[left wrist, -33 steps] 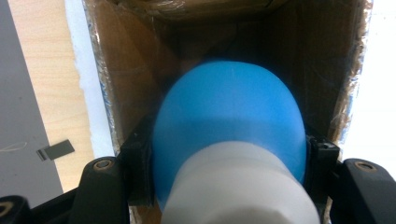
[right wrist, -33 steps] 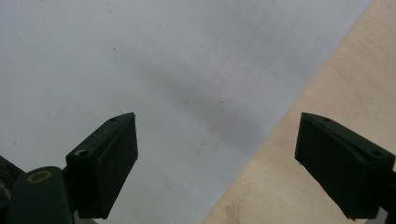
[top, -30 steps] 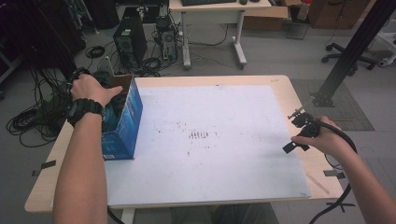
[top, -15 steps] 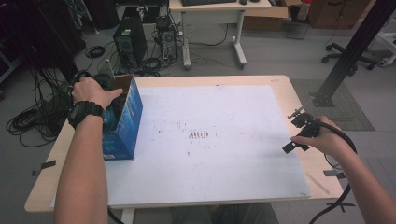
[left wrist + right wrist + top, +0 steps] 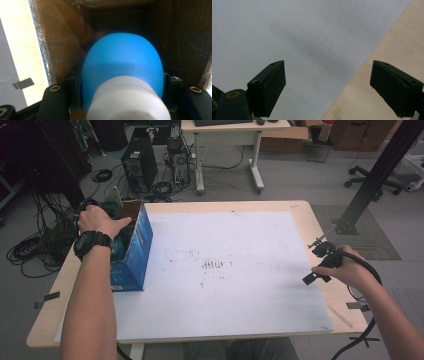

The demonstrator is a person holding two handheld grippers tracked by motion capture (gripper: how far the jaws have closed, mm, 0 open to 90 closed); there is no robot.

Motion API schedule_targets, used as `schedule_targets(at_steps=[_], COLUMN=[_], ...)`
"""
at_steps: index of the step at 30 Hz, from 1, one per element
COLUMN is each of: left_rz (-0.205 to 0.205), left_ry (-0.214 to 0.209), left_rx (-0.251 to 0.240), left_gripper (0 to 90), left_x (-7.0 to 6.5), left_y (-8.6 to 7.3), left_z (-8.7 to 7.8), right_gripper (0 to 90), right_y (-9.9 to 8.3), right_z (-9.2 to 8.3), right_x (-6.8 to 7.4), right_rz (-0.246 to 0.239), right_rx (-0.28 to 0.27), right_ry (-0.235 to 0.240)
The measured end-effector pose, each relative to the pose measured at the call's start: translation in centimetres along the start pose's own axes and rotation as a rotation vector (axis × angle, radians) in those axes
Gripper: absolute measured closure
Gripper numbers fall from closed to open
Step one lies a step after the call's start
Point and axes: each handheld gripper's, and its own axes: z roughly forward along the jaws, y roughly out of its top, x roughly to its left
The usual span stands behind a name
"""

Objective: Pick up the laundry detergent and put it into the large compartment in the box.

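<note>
A blue cardboard box (image 5: 134, 251) stands open at the table's left edge. The person's left hand (image 5: 97, 222) reaches into it from above, covering most of my left gripper. In the left gripper view, my left gripper (image 5: 122, 83) is inside the brown box interior, shut on a round blue object (image 5: 122, 60) with a white cylindrical part (image 5: 127, 102) nearest the camera; the pads press on its two sides. My right gripper (image 5: 315, 261) hovers at the table's right side. Its jaws stand wide apart and empty over the white sheet's edge (image 5: 328, 87).
A white sheet (image 5: 225, 270) with faint dark marks covers most of the wooden table (image 5: 310, 215). Behind the table are computer towers (image 5: 137, 167), tangled cables (image 5: 35, 247) on the floor, a desk and a black stand (image 5: 370, 185).
My left hand has edged slightly towards me at the box. The right hand and its gripper have kept still.
</note>
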Motion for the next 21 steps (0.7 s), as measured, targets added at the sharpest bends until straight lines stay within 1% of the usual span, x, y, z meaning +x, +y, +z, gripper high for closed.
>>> schedule_targets(at_steps=[21], left_rz=[-0.001], left_ry=[-0.008], left_rx=[-0.013], left_gripper=[37.2], left_x=[0.20], left_y=[-0.06], left_z=[0.23], right_gripper=[13.3], right_y=[-0.20], right_z=[0.42], right_x=[-0.14], right_rz=[0.006], right_rx=[0.002], right_ry=[0.007])
